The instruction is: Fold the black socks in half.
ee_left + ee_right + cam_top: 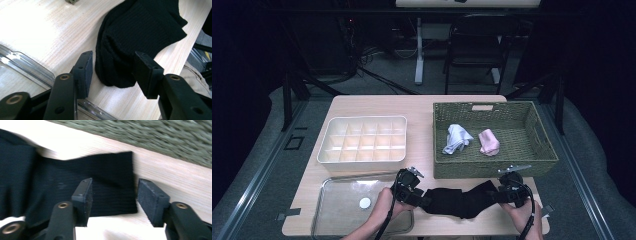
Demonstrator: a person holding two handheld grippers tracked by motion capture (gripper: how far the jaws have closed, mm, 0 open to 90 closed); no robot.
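A black sock (458,200) lies stretched along the table's front edge between my two grippers. My left gripper (419,197) is at its left end; in the left gripper view that gripper (113,72) is open, its jaws straddling the rounded end of the sock (140,32) without closing on it. My right gripper (502,195) is at the sock's right end. In the right gripper view that gripper (112,198) is open too, its jaws spread around the flat cuff edge of the sock (100,180).
A green woven basket (542,160) at the back right holds a pale blue sock (457,138) and a pink sock (488,142). A white divided organiser (362,162) sits at the left. A clear tray (324,210) with a small white disc (364,203) is front left.
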